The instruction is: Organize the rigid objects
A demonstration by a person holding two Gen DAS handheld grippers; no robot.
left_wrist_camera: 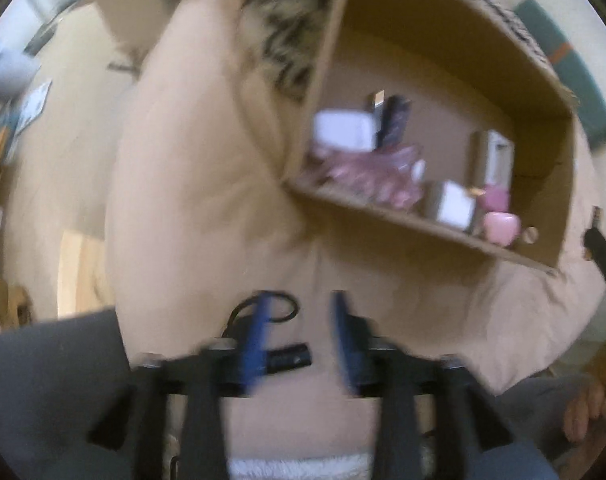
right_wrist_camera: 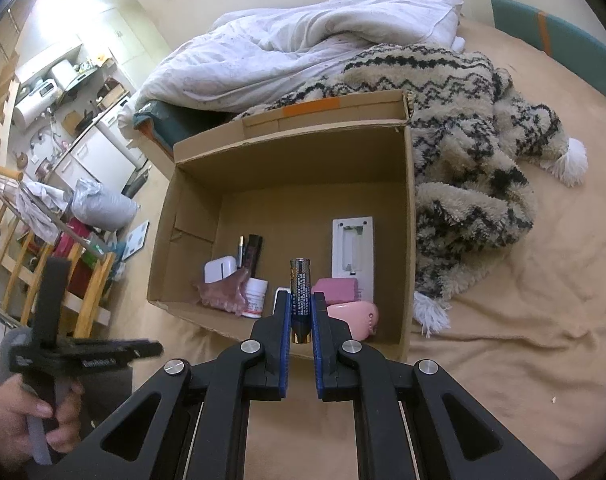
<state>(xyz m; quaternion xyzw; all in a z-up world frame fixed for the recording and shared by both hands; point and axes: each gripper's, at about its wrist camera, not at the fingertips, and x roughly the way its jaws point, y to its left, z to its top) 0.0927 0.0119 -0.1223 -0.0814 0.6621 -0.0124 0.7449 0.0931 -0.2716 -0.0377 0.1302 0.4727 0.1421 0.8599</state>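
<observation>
An open cardboard box (right_wrist_camera: 191, 288) stands on the tan bed sheet. Inside lie a white remote with its battery bay open (right_wrist_camera: 351, 248), a pink case (right_wrist_camera: 353, 316), a pink block (right_wrist_camera: 337, 290), a white bottle (right_wrist_camera: 255, 296), a white adapter (right_wrist_camera: 221, 270) and pink plastic (right_wrist_camera: 223, 292). My right gripper (right_wrist_camera: 301, 300) is shut on a dark battery (right_wrist_camera: 300, 292), held upright over the box's near wall. My left gripper (left_wrist_camera: 301, 308) is open and empty, over the sheet in front of the box (left_wrist_camera: 423, 228). A small black object with a cable (left_wrist_camera: 289, 356) lies between its fingers.
A patterned fleece blanket (right_wrist_camera: 463, 128) lies against the box's right side, a white duvet (right_wrist_camera: 303, 44) behind it. The bed edge and a wooden rail (right_wrist_camera: 63, 272) are at left. The left gripper's body and hand (right_wrist_camera: 43, 380) show at lower left.
</observation>
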